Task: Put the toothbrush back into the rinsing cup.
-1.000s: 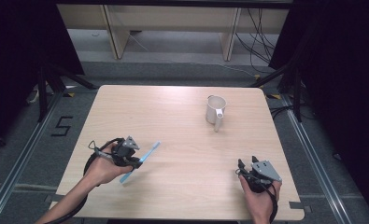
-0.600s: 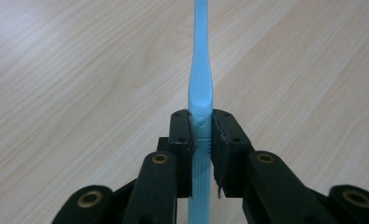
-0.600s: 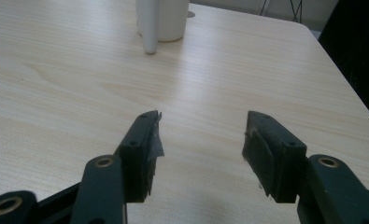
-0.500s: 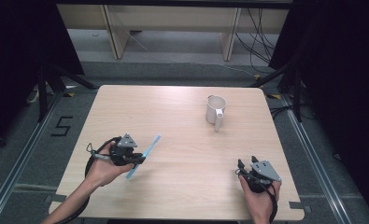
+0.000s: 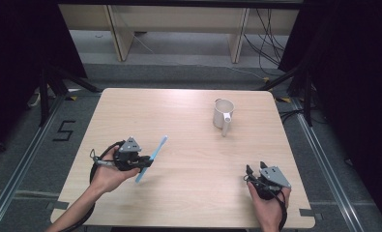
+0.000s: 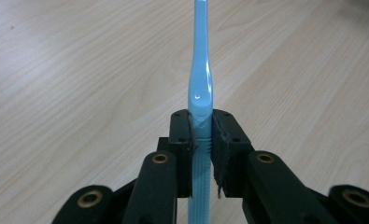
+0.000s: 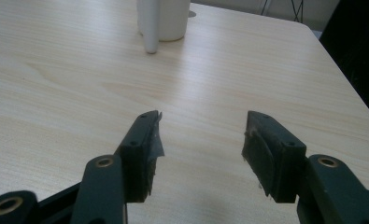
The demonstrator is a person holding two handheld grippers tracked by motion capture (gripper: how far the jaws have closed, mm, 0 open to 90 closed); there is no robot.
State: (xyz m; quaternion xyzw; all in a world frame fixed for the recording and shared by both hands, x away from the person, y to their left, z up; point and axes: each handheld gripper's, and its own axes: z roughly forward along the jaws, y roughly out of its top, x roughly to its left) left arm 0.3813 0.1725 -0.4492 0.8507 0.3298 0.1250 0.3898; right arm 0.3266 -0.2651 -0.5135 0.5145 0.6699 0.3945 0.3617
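The right gripper (image 5: 257, 169) rests at the table's (image 5: 188, 203) near edge, jaws spread and empty. The left gripper (image 5: 144, 163) pinches a blue toothbrush (image 5: 152, 157) by its handle, long axis pointing away toward the white mug (image 5: 223, 114) far right.

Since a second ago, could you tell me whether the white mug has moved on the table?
No. The white mug stands in the same spot near the table's far right corner, handle toward the person, as in the earlier high views.

In my left gripper view, the toothbrush (image 6: 200, 70) head is cut off by the top edge. In my right gripper view, the mug (image 7: 163, 18) loses its upper part likewise.
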